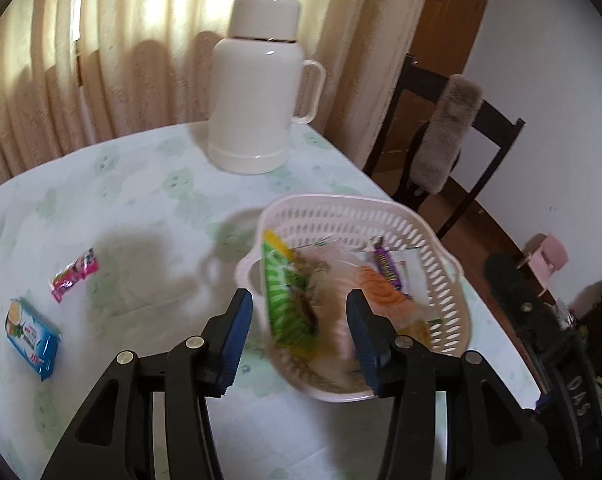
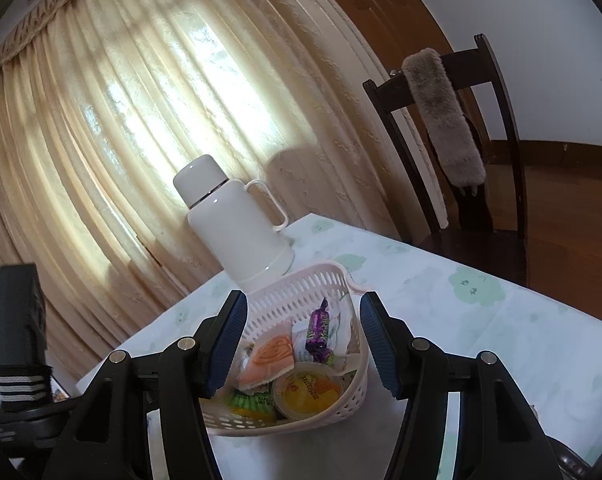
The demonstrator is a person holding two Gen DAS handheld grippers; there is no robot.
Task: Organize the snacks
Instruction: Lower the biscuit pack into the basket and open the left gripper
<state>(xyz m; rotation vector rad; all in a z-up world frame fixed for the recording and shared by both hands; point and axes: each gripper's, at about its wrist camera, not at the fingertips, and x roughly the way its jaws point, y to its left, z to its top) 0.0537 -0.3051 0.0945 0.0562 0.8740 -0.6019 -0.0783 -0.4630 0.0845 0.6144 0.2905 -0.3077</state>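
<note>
A pale pink plastic basket [image 1: 365, 216], its walls pierced with rows of slots, sits on the tabletop [image 1: 149, 184], which is covered by a smooth white cloth printed with soft green shapes. Inside the basket lie crinkly wrapped snacks: a green packet [image 1: 285, 296], an orange-swirled packet [image 2: 267, 358], a purple twisted candy [image 2: 319, 330] and a round clear cup of yellow jelly [image 2: 307, 394]. Behind stands a glossy white flask [image 1: 257, 92] with a loop handle.

Left of the basket, a pink wrapper [image 1: 73, 276] and a blue packet [image 1: 33, 334] lie loose on the cloth. The near part of the basket is blurred in the left wrist view, and its print is unreadable.

The left gripper [image 1: 299, 320] hangs over the basket, its ribbed blue fingers [image 1: 237, 336] partly apart with nothing gripped. The right gripper [image 2: 303, 344] likewise stands apart and empty, framing the basket.
</note>
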